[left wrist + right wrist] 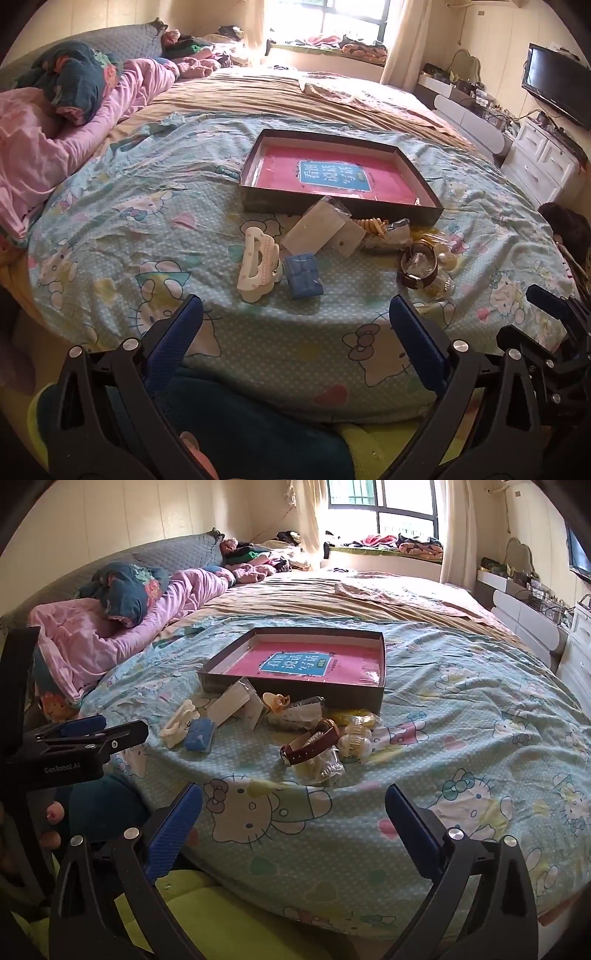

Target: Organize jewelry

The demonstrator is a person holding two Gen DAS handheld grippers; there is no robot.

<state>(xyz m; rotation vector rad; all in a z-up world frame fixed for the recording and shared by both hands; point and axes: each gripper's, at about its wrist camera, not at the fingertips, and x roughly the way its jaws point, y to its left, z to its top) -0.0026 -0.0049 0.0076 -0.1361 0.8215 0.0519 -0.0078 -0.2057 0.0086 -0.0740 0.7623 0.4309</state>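
A shallow dark box tray [255, 201] [382, 681] with a pink book inside lies on the bed. In front of it sits a pile of jewelry: a white hair claw [256, 264] [177, 720], a small blue box [303, 275] [199, 734], clear packets [317, 229] [232, 701], a brown-strap watch [419, 271] [308, 747] and pale beads and clips [354, 744]. My left gripper [295, 314] is open and empty, short of the pile. My right gripper [293, 801] is open and empty, also short of the pile. The left gripper also shows in the right wrist view [85, 731].
The Hello Kitty bedspread [155, 236] [461, 716] covers the near part of the bed. Pink bedding and pillows [66, 122] lie at the left. White drawers [543, 155] and a TV [557, 88] stand at the right. A green cushion [207, 908] lies below the bed edge.
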